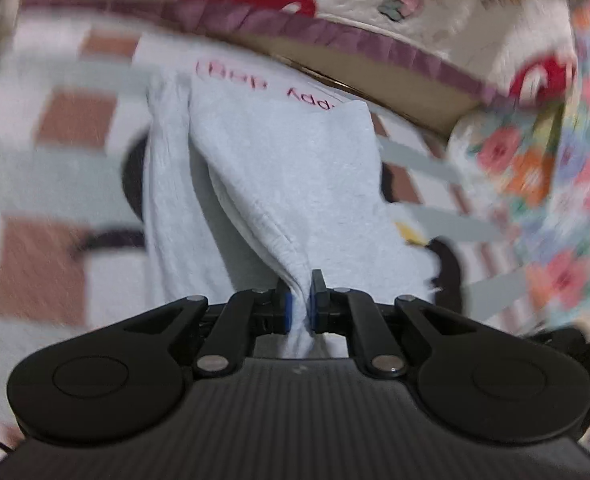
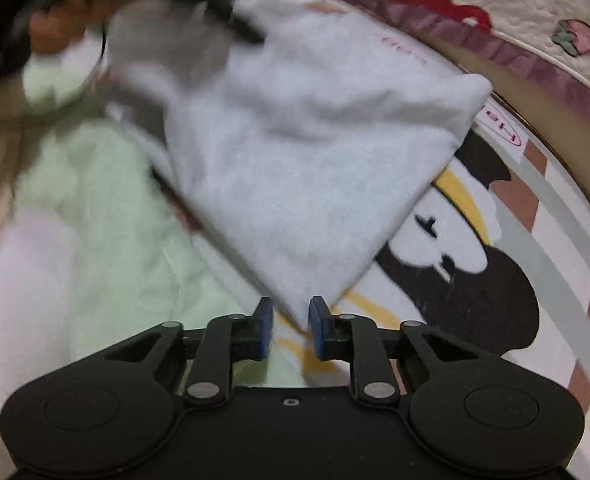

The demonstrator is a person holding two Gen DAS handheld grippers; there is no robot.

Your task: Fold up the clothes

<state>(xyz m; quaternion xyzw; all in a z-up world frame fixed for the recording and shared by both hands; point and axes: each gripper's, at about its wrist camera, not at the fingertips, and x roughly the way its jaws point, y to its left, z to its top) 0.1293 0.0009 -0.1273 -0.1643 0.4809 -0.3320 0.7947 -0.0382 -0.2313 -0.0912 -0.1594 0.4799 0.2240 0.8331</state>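
Observation:
A white garment [image 1: 279, 168] hangs in folds from my left gripper [image 1: 300, 308], which is shut on a bunched edge of it between the blue pads. In the right wrist view the same white garment [image 2: 295, 160] is stretched out in the air, and its lower corner dips between the fingers of my right gripper [image 2: 291, 320]. The jaws there stand apart with a gap beside the corner, so the pads do not press it. The picture is blurred. The garment's far end is hidden behind its own folds.
Below lies a checked blanket [image 2: 555, 208] with a black and white cartoon figure. A pale green cloth [image 2: 95, 208] lies to the left. A cream quilted cover with a purple ruffle [image 1: 335, 28] borders the back, floral fabric [image 1: 535, 168] is at the right, and a person's hand [image 2: 55, 28] is at the upper left.

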